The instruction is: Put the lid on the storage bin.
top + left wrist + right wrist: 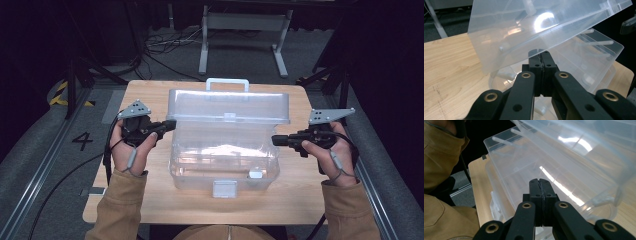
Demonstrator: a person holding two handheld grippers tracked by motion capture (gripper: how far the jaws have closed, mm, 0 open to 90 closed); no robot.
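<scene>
A clear plastic box [225, 165] stands mid-table with its hinged lid [230, 105] raised partway; the lid carries a handle [227, 82]. My left gripper [172, 124] is shut and empty at the box's left side. In the left gripper view its tips [541, 56] sit just under the rim of the lid [524, 30], above the base [594, 57]. My right gripper [275, 141] is shut and empty just off the box's right wall. In the right gripper view it [539, 182] points at the base [524, 170] under the lid [586, 140].
The box sits on a light wooden table [150, 200]. A white latch [224, 188] hangs at its front, and a small white piece [256, 174] lies inside. Behind the table stands a grey metal frame [245, 40] with cables on the floor. A tan sleeve [441, 152] is close by.
</scene>
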